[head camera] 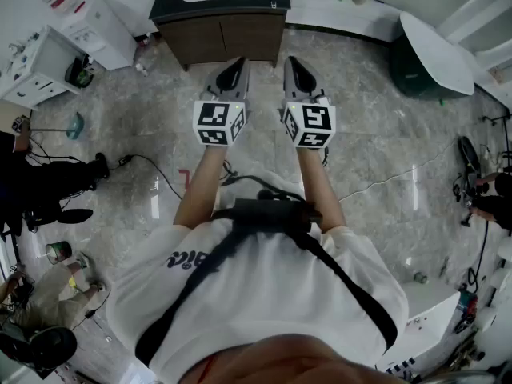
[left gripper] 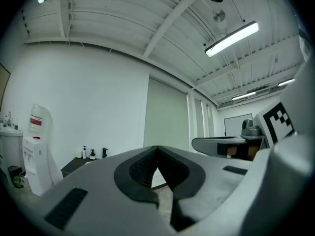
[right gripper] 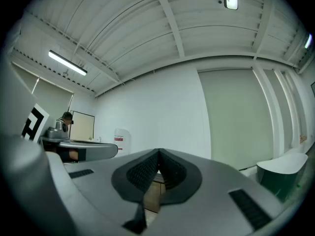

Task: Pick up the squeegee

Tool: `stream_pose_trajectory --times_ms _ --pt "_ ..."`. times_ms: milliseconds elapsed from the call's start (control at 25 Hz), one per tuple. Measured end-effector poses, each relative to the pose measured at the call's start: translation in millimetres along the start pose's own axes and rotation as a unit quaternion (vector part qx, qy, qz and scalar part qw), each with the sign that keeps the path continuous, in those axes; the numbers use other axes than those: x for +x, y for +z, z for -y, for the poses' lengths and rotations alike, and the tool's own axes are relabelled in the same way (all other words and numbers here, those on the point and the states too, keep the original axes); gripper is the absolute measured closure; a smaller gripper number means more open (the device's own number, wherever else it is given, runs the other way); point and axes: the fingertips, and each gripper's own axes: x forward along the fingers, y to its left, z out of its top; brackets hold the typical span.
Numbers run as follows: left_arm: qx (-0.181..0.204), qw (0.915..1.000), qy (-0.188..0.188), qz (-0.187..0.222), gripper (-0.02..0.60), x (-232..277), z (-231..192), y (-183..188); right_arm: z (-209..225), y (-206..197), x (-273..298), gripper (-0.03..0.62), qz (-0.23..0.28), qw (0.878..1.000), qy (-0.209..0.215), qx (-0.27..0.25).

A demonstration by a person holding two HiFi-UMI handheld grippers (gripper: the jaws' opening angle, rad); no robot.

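At the far left a long-handled tool (head camera: 74, 125) with a teal head lies on the stone floor (head camera: 376, 134). It may be the squeegee, but it is too small to be sure, and no view shows the squeegee plainly. The left gripper (head camera: 234, 70) is held level with its jaws clenched on nothing, their tips meeting in its own view (left gripper: 156, 149). It faces the dark sink cabinet (head camera: 220, 38) ahead. Just beside it the right gripper (head camera: 298, 69) is likewise pressed closed and empty (right gripper: 158, 152). Both are well apart from anything to grasp. The likely slips are reaching with the jaws closed, so they knock the tool away, going for the wrong item, or catching a foot on the cable (head camera: 160, 174) across the floor.
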Motion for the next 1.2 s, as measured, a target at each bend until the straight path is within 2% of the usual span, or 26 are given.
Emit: stream_pose_trajectory --times_ms 200,600,840,1040,1200 --pt "-0.001 1.0000 -0.005 -0.003 0.571 -12.3 -19.8 -1.3 -24.3 -5.6 11.8 0.588 -0.005 1.000 -0.002 0.000" --pt "-0.031 0.9995 -0.004 -0.006 0.571 -35.0 -56.2 -16.3 -69.4 -17.9 27.9 0.588 -0.021 1.000 0.003 -0.015" --pt "-0.043 0.9990 -0.001 -0.009 0.571 -16.1 -72.8 -21.1 -57.2 -21.6 51.1 0.588 -0.028 1.000 -0.002 -0.012" --pt "-0.046 0.9988 0.008 -0.012 0.571 20.3 -80.3 -27.2 -29.4 -33.5 80.8 0.588 -0.029 1.000 0.006 0.006" --pt "-0.035 0.9992 0.014 -0.016 0.571 59.4 -96.6 -32.9 -9.1 -38.1 121.0 0.588 -0.018 1.000 0.015 0.017"
